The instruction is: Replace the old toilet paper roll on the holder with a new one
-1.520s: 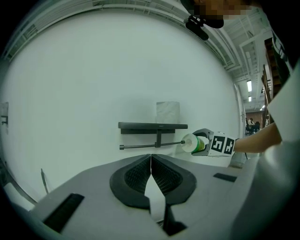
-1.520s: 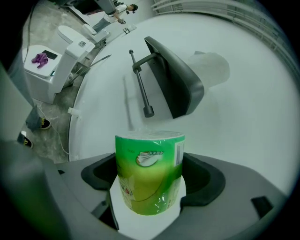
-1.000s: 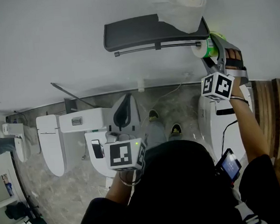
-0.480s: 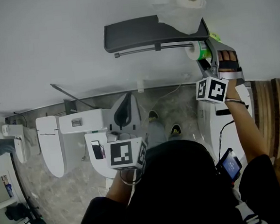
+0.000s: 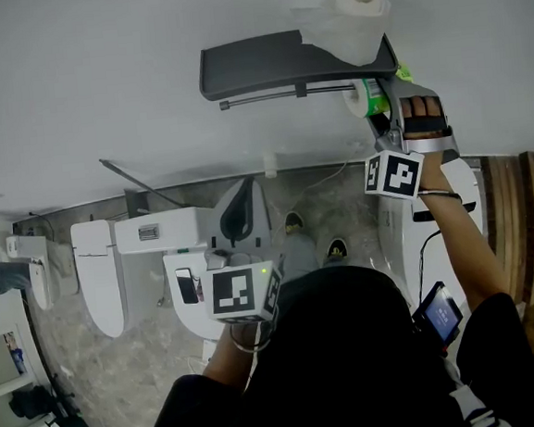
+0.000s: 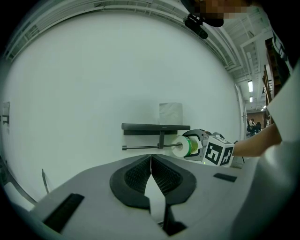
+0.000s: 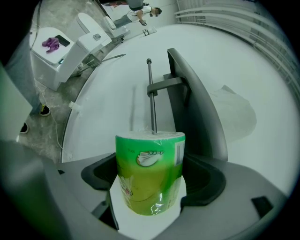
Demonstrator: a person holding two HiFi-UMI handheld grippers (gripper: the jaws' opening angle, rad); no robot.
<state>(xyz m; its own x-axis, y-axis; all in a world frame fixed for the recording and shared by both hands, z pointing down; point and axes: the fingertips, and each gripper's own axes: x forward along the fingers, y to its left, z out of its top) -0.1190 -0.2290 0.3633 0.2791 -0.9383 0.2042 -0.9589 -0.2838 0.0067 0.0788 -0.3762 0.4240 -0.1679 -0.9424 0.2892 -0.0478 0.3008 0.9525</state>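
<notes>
Tools first: the left tool (image 6: 151, 157) is held low in front of the person's body, jaws pressed together with nothing between them, and it points at the wall (image 5: 98, 83) from well back. Down at the left of the head view, white toilets (image 5: 100, 274) stand on the floor (image 5: 122, 360) along the foot of that wall. Moving across, the holder is mounted on the wall: a dark shelf (image 5: 281, 60) with a thin rod (image 5: 275, 95) running just under it, joined to it by a bracket near the middle. On the shelf's right end sits a white roll (image 5: 350, 15), upright, with a loose sheet trailing from it. And now the right side: the right tool (image 7: 152, 176), raised in the person's hand (image 5: 423, 115), is pinching a green roll (image 7: 150, 145) in shiny plastic wrap, one jaw on either side of it. That roll is up at the rod's right end, just under the white roll. The rod's tip meets the centre of the roll's end face; how far it goes in, I can't tell. Seen from the left gripper view, the green roll sits at the rod's tip, with the right tool's cube (image 5: 392, 176) just beside it.
</notes>
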